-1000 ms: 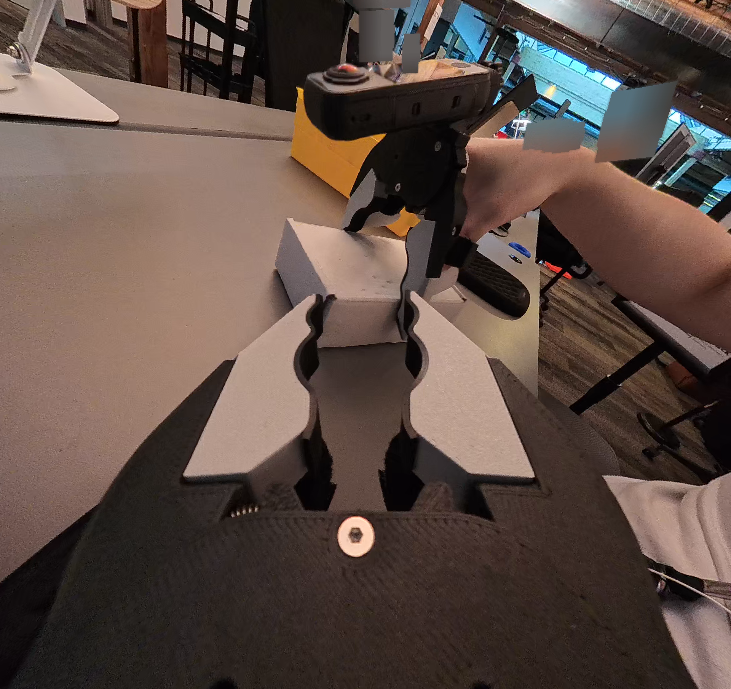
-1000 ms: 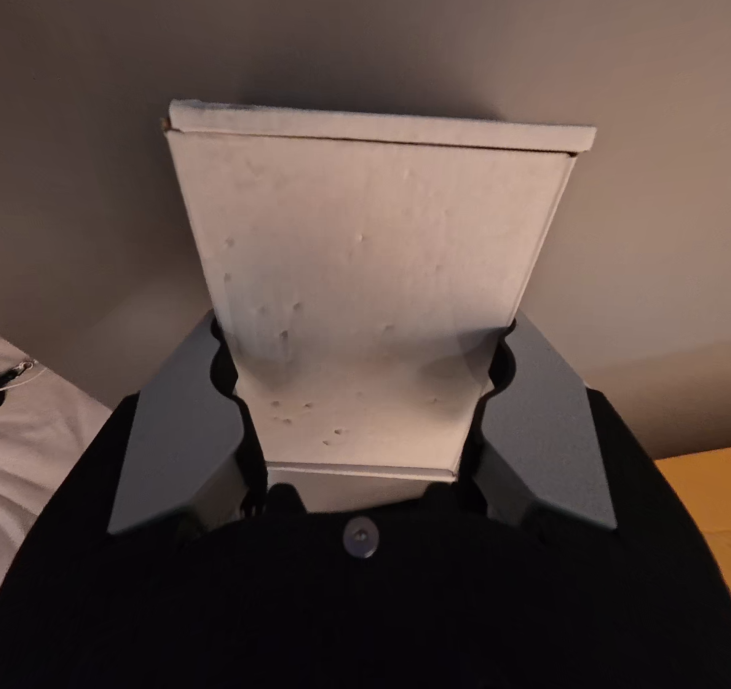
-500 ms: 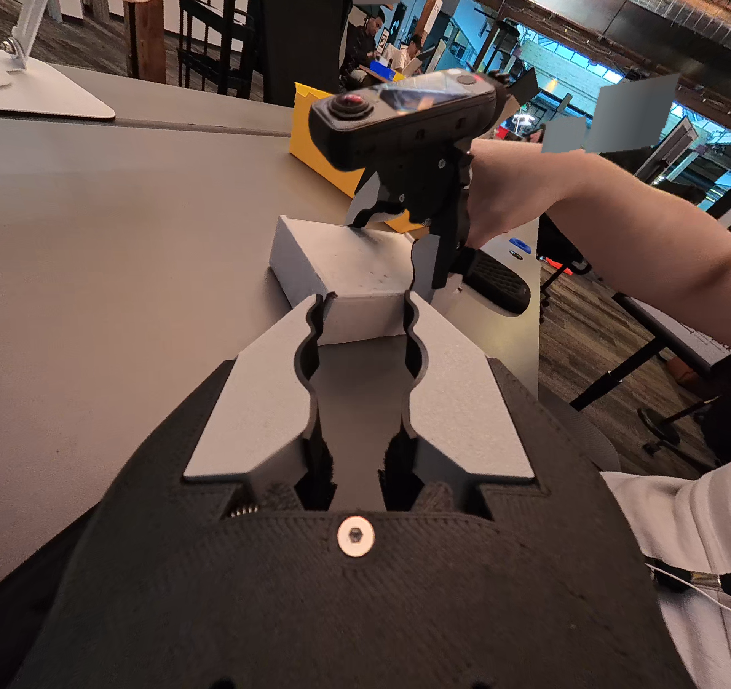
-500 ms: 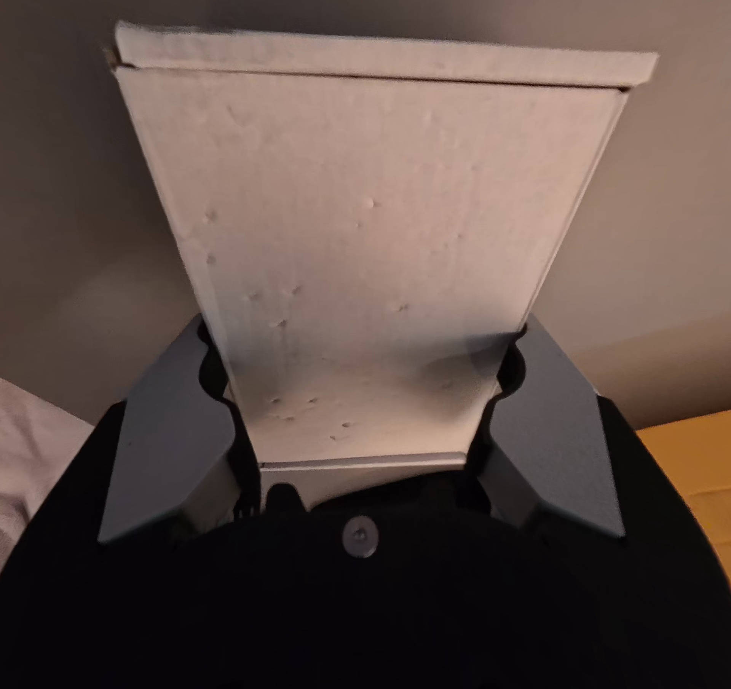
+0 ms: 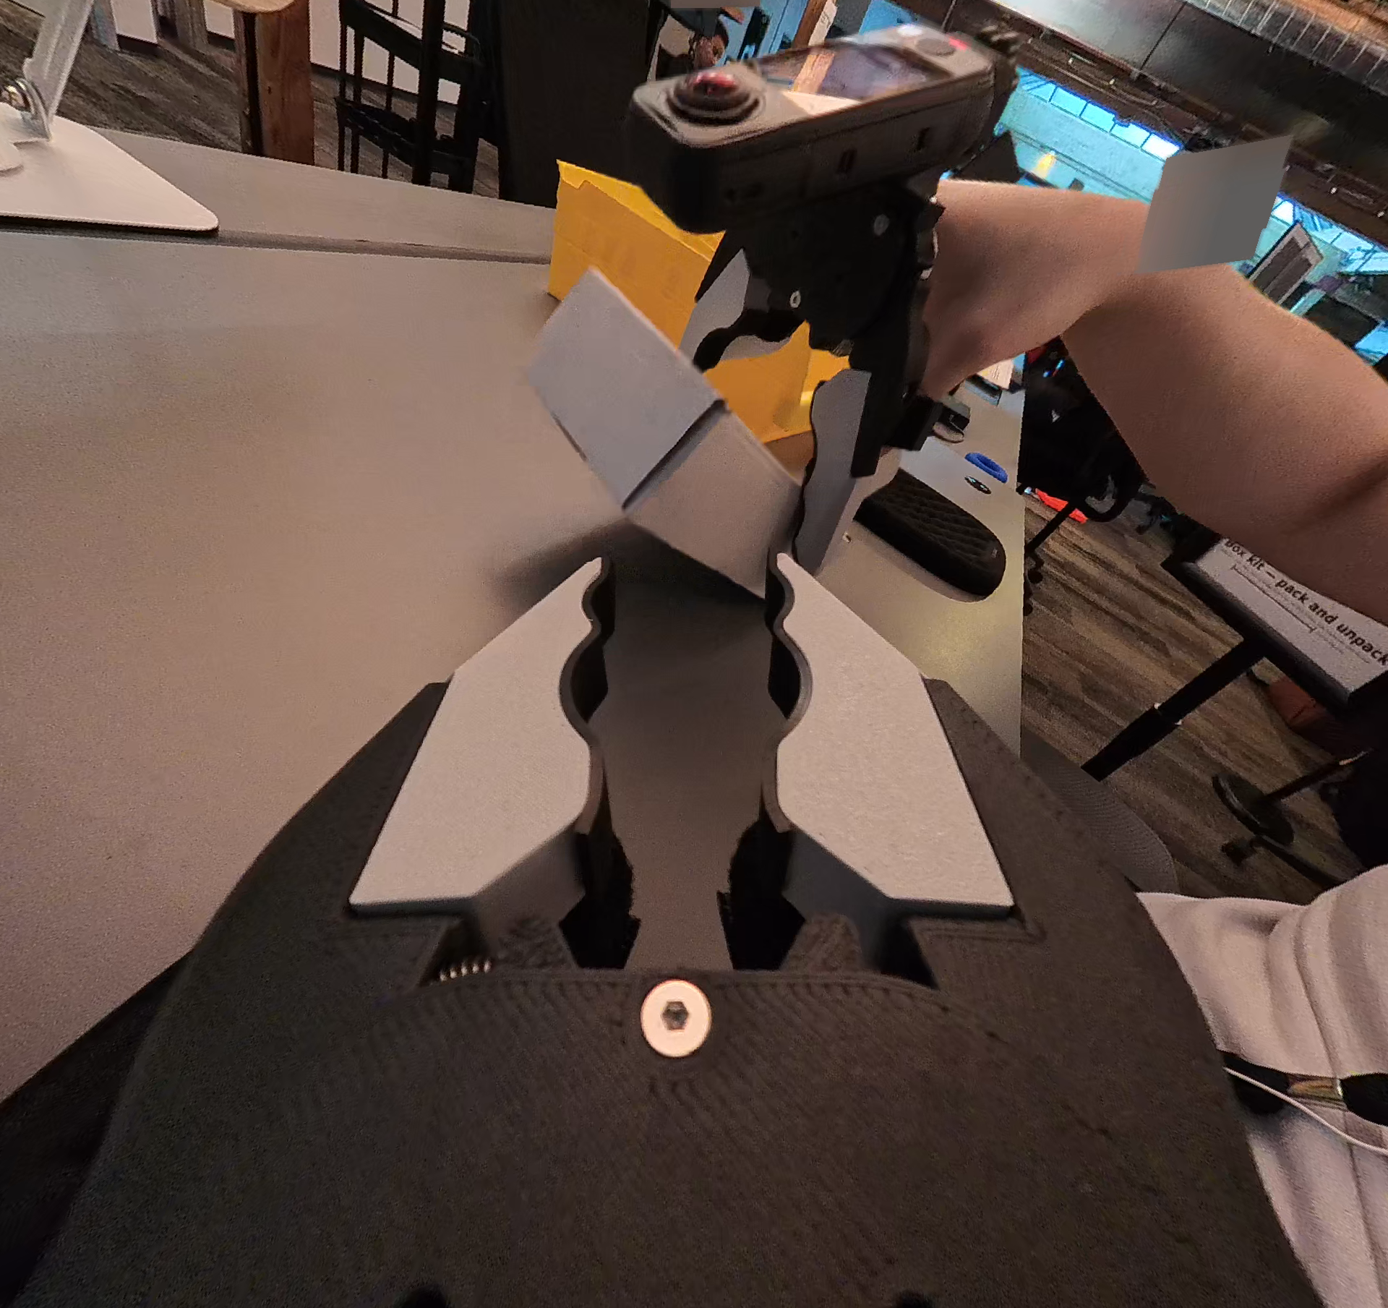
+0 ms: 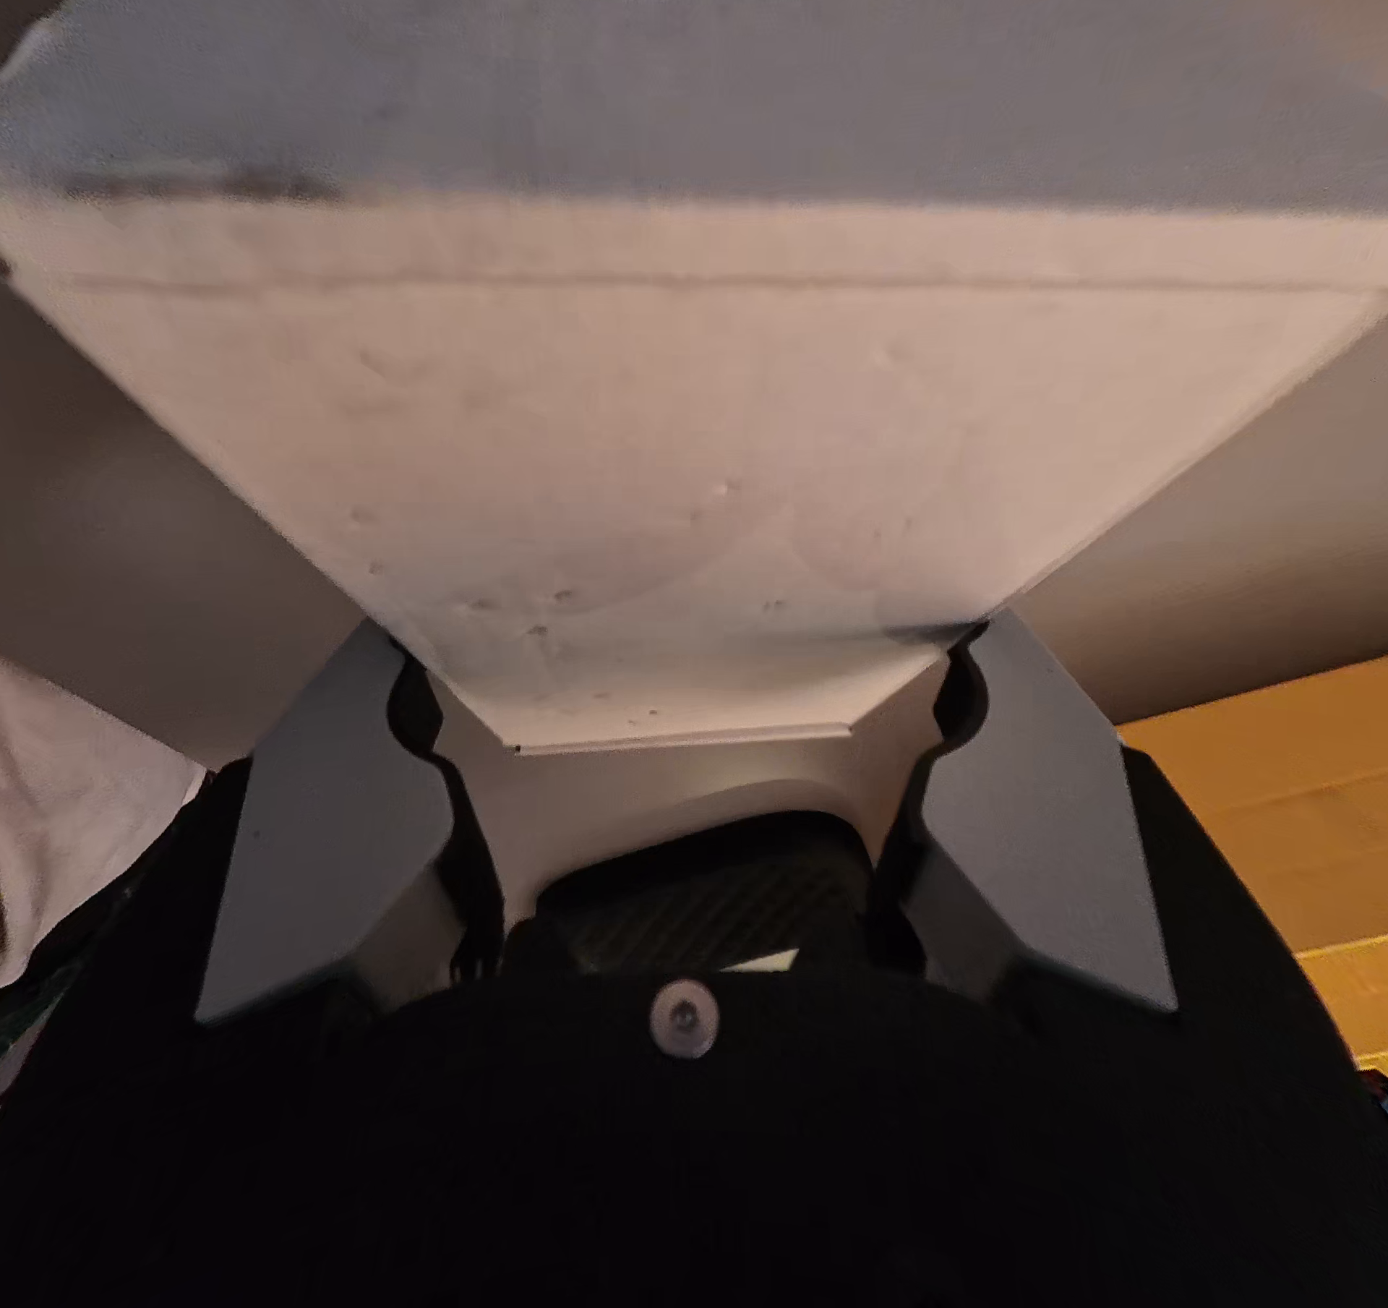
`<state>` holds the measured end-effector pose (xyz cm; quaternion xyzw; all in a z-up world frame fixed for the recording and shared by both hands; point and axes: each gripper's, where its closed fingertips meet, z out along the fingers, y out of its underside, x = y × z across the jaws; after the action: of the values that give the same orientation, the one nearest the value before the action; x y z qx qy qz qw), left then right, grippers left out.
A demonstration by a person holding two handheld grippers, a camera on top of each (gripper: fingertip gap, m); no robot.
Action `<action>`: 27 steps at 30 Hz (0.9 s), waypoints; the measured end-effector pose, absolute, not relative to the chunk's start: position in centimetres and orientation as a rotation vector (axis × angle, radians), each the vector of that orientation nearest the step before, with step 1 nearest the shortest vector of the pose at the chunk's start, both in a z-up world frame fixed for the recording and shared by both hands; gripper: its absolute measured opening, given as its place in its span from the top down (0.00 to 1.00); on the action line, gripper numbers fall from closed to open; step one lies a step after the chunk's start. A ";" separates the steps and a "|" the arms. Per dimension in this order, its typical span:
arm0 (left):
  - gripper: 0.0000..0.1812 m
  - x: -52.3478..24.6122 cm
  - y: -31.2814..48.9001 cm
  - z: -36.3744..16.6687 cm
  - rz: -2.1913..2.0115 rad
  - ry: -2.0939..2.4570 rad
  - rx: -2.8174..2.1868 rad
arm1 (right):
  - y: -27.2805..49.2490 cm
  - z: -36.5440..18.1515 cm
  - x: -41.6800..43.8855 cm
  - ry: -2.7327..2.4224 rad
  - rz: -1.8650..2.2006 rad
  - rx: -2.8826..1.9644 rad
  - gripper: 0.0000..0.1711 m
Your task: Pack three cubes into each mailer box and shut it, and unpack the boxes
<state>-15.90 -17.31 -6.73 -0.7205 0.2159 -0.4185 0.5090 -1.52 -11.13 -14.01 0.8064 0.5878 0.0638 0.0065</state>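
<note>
A closed white mailer box (image 5: 661, 430) hangs tilted above the grey table (image 5: 263, 483), one end raised. My right gripper (image 5: 781, 408) is shut on its far end and holds it clear of the table. In the right wrist view the box (image 6: 676, 445) fills the frame between the fingers (image 6: 330, 806) of that gripper (image 6: 680, 671). My left gripper (image 5: 687, 581) is open and empty, its fingertips just under the box's lower corner. No cubes are in view.
A yellow box (image 5: 623, 235) stands behind the white one and shows in the right wrist view (image 6: 1239, 784). A white monitor stand base (image 5: 90, 183) sits far left. The table's right edge (image 5: 1006, 633) is close, with a black mesh chair part (image 5: 931, 543) beside it.
The right gripper has lifted the white box off the table and tipped it up. The box has come much closer in the right wrist view. The left gripper has stayed open in place.
</note>
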 end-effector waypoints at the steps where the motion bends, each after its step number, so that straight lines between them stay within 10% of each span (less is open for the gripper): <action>1: 0.79 -15.9 -17.3 -6.8 -1.007 0.521 -1.738 | -11.0 -13.7 -1.5 1.840 0.199 2.527 0.21; 27: 0.80 -15.8 -17.3 -6.9 -1.013 0.524 -1.745 | -10.0 -17.5 -3.3 2.076 -0.132 2.557 0.12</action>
<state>-15.83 -17.30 -6.89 -0.7228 0.2171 -0.4198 0.5042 -3.29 -10.03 -17.45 0.7735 0.6279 -0.0398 -0.0774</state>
